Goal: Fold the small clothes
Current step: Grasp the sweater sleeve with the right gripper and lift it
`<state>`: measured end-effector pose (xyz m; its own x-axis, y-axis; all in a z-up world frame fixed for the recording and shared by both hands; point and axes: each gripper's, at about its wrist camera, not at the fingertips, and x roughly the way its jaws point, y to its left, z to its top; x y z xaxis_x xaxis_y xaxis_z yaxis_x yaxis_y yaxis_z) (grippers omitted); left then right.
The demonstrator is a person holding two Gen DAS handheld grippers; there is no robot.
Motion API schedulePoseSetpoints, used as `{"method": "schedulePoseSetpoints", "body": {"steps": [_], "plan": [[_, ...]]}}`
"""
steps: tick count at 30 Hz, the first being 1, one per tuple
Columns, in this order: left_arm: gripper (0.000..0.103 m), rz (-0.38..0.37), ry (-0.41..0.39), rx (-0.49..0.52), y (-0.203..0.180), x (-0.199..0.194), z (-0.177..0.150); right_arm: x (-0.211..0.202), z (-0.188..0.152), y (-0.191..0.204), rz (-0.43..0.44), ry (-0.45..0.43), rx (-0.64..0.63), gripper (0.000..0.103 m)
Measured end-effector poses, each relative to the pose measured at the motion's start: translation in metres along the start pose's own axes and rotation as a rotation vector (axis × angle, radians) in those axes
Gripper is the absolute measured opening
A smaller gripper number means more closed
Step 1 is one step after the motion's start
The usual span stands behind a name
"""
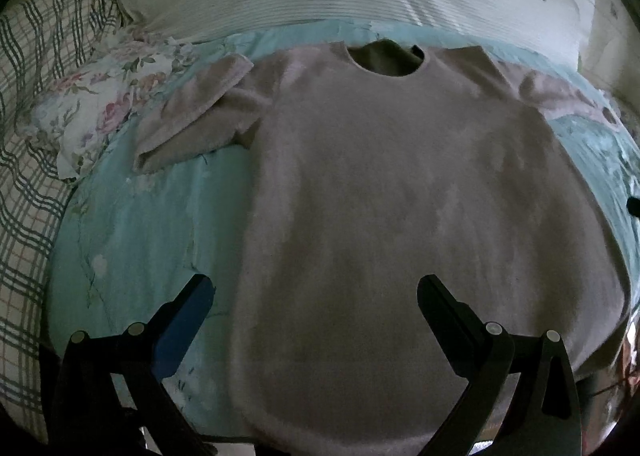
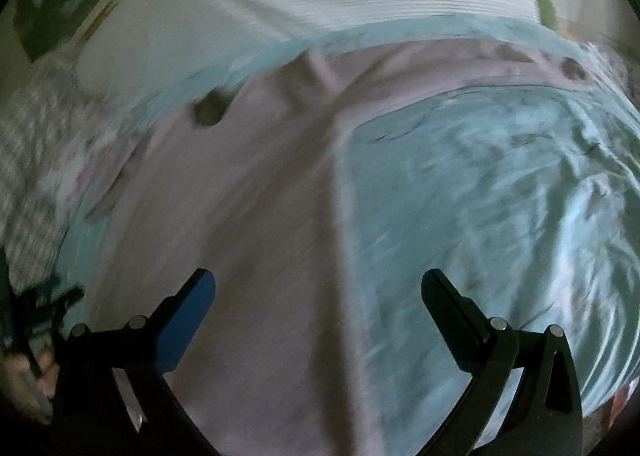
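In the left wrist view we see our left tool (image 1: 316,288) spread wide and holding nothing, above the lower part of a pale pink sweater (image 1: 400,196) lying flat on the light blue bed cover (image 1: 132,224). In the blurred right wrist view our right tool (image 2: 318,284) is also wide, over the sweater's right edge.

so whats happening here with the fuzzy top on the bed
A person holds a gripper in each hand over a pale pink fuzzy top spread flat on a light blue floral bedspread. The left gripper is open above the top's lower left edge, and the right gripper is open over its right edge; neither grips any fabric. One sleeve lies bunched to the left, the other stretches out to the right. No fold has been made yet. The right view is motion-blurred.
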<state>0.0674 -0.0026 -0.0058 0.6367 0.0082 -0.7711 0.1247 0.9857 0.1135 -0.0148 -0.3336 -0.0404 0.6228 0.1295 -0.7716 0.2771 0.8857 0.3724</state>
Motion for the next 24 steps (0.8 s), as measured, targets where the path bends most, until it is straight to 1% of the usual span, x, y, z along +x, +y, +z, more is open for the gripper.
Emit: {"method": "schedulePoseSetpoints", "body": {"steps": [2,3,5,6,8,9,10,11,12,13,14,15,17,18,19,20,21,22,23,24], "plan": [[0.102,0.012,-0.006,0.000,0.000,0.005,0.007,0.003,0.016,-0.025,-0.010,-0.025,0.045,0.103],[0.102,0.031,-0.024,0.012,-0.001,0.006,0.011,0.006,0.026,-0.041,-0.024,-0.038,0.077,0.103],[0.102,0.013,-0.004,-0.001,-0.003,0.013,0.017,0.008,0.045,-0.072,-0.056,-0.066,0.132,0.103],[0.102,0.012,0.000,0.002,-0.004,0.017,0.021,0.009,0.058,-0.097,-0.079,-0.103,0.174,0.102],[0.102,0.003,0.015,0.002,-0.008,0.026,0.028,0.011,0.078,-0.132,-0.110,-0.142,0.240,0.094],[0.102,-0.002,0.021,-0.001,-0.010,0.029,0.031,0.013,0.092,-0.157,-0.125,-0.163,0.292,0.087],[0.102,-0.014,0.031,-0.006,-0.012,0.034,0.034,0.014,0.100,-0.173,-0.130,-0.177,0.328,0.082],[0.102,-0.025,0.043,-0.010,-0.015,0.039,0.036,0.015,0.108,-0.190,-0.139,-0.191,0.366,0.080],[0.102,-0.042,0.056,-0.017,-0.019,0.045,0.039,0.017,0.123,-0.215,-0.185,-0.216,0.415,0.076],[0.102,-0.044,0.063,-0.011,-0.023,0.049,0.042,0.018,0.132,-0.229,-0.209,-0.233,0.432,0.072],[0.102,-0.049,0.070,-0.009,-0.026,0.053,0.044,0.017,0.138,-0.242,-0.227,-0.254,0.449,0.071],[0.102,-0.054,0.080,-0.004,-0.031,0.058,0.045,0.018,0.150,-0.264,-0.243,-0.286,0.491,0.069],[0.102,-0.060,0.094,0.006,-0.039,0.067,0.048,0.024,0.166,-0.292,-0.275,-0.311,0.540,0.069],[0.102,-0.060,0.101,0.012,-0.043,0.071,0.050,0.026,0.170,-0.299,-0.289,-0.313,0.551,0.069],[0.102,-0.066,0.108,0.012,-0.045,0.075,0.051,0.034,0.179,-0.313,-0.311,-0.308,0.577,0.069],[0.102,-0.075,0.119,0.009,-0.049,0.079,0.051,0.040,0.183,-0.319,-0.316,-0.302,0.593,0.069],[0.102,-0.085,0.131,0.006,-0.052,0.083,0.051,0.051,0.189,-0.334,-0.322,-0.294,0.636,0.068],[0.102,-0.091,0.139,0.006,-0.055,0.086,0.051,0.057,0.191,-0.340,-0.317,-0.294,0.665,0.064],[0.102,-0.095,0.147,0.009,-0.058,0.091,0.051,0.059,0.192,-0.348,-0.308,-0.305,0.688,0.061],[0.102,-0.099,0.152,0.009,-0.060,0.092,0.051,0.060,0.194,-0.352,-0.311,-0.332,0.695,0.056]]}}
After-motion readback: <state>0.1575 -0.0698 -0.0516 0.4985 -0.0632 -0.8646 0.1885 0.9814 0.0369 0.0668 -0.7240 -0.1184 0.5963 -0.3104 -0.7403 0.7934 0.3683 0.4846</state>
